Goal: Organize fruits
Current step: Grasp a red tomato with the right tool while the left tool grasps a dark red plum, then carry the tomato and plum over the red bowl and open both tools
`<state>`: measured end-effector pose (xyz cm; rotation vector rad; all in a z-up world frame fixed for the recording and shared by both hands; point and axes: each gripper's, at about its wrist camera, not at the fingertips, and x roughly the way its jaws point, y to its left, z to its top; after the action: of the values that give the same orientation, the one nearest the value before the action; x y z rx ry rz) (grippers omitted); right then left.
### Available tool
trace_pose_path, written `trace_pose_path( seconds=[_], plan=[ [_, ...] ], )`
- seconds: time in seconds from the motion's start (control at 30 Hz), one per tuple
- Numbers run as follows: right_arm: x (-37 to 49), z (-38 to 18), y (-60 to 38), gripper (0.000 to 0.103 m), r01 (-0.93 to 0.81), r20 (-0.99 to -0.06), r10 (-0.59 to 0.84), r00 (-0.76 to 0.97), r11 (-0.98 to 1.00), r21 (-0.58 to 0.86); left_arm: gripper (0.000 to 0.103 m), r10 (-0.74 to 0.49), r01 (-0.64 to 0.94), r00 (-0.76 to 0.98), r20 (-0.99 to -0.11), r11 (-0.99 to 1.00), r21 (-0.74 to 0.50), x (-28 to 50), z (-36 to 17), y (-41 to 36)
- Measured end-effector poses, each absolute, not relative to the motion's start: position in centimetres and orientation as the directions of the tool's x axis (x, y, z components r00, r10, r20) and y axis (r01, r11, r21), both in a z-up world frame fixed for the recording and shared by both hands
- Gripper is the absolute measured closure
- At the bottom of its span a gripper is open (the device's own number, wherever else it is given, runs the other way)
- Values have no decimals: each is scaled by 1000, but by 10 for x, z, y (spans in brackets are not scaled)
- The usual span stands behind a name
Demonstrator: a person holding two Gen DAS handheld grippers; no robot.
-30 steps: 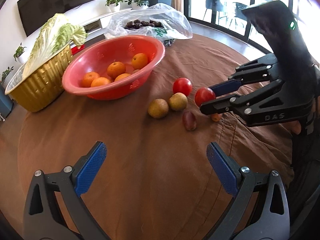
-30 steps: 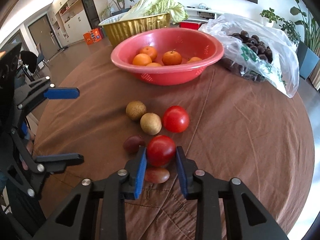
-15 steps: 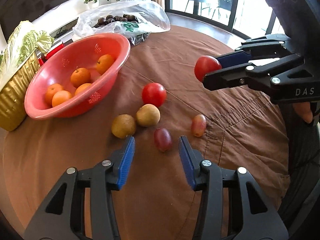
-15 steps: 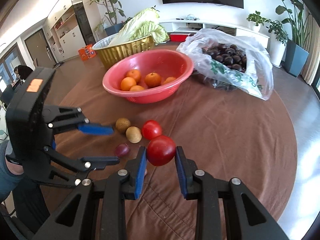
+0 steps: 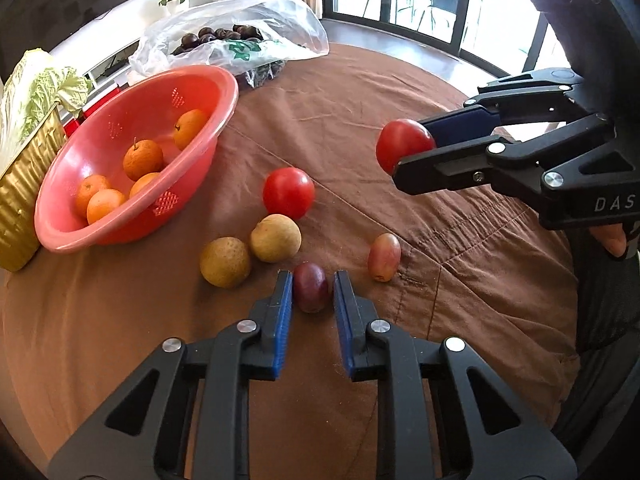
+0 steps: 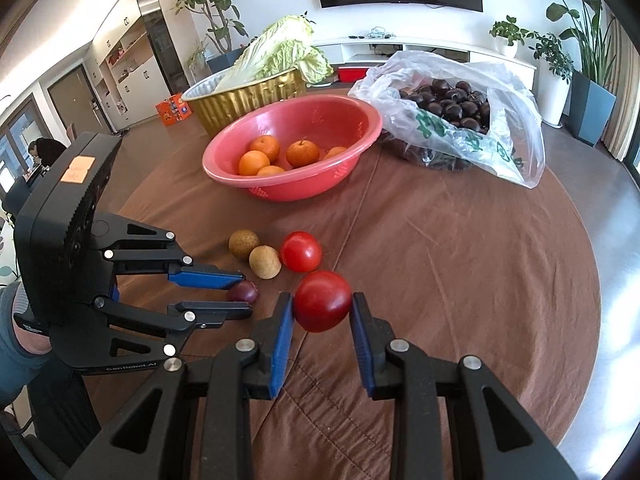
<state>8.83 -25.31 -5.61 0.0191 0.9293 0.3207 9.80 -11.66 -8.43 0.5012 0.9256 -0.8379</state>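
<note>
My right gripper (image 6: pixel 322 310) is shut on a red tomato (image 6: pixel 322 301) and holds it above the brown tablecloth; it also shows in the left wrist view (image 5: pixel 405 151). My left gripper (image 5: pixel 311 288) is closed around a dark purple grape (image 5: pixel 311 293) that lies on the cloth; the same grape shows in the right wrist view (image 6: pixel 244 292). A second tomato (image 5: pixel 288 193), two tan longans (image 5: pixel 275 237) (image 5: pixel 225 261) and a reddish grape (image 5: pixel 384 257) lie loose nearby. A red basket (image 5: pixel 100 236) holds several oranges (image 5: pixel 143 159).
A gold tray (image 6: pixel 248 98) with a napa cabbage (image 6: pixel 280 50) stands behind the basket. A clear plastic bag (image 6: pixel 516 136) of dark chestnuts lies at the back right. The round table's edge (image 6: pixel 596 292) curves along the right.
My left gripper moved forward and down and closed its fingers around the purple grape. My right gripper lifted the tomato higher off the cloth.
</note>
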Motion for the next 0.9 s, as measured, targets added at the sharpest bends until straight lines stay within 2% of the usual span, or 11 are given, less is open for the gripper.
trace_pose_path(
  seconds=[0.37, 0.6, 0.9],
  plan=[
    [86, -55, -253, 72, -264, -782, 279, 558, 953, 151, 89, -449, 800, 313, -837, 599, -22, 97, -78, -106],
    [89, -46, -254, 72, -270, -777, 271, 568, 953, 135, 89, -488, 776, 359, -796, 630, -36, 95, -44, -74],
    [120, -16, -248, 72, -314, -765, 250, 594, 947, 66, 89, -426, 703, 473, -771, 711, 38, 146, -5, -19]
  ],
)
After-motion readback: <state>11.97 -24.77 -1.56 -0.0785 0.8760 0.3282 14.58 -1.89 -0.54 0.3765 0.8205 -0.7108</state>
